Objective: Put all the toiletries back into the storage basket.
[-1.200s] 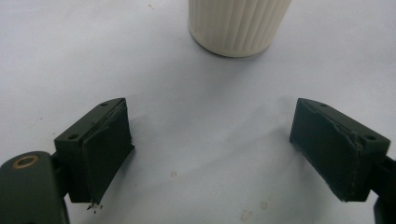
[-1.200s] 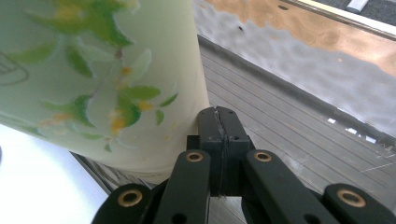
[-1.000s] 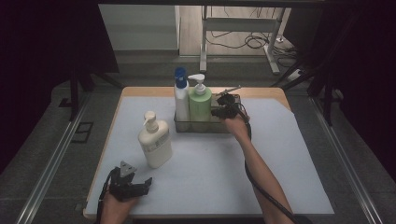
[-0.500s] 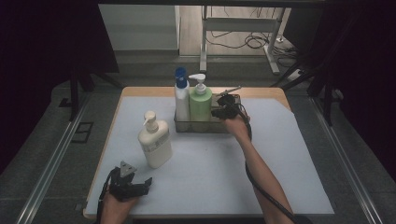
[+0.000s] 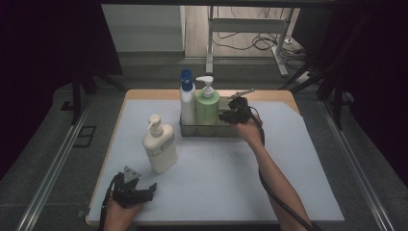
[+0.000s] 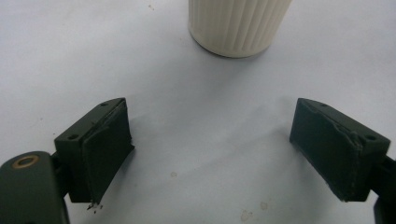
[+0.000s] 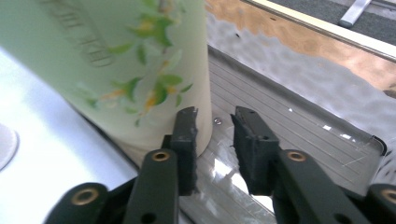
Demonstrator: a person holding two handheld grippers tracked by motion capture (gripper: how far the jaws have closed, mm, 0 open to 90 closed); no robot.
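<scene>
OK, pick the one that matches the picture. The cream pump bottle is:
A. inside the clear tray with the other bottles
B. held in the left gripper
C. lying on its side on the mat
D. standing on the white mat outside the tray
D: the cream pump bottle stands upright on the white mat, in front of and to the left of the clear tray, with the left gripper apart from it and open.
</scene>
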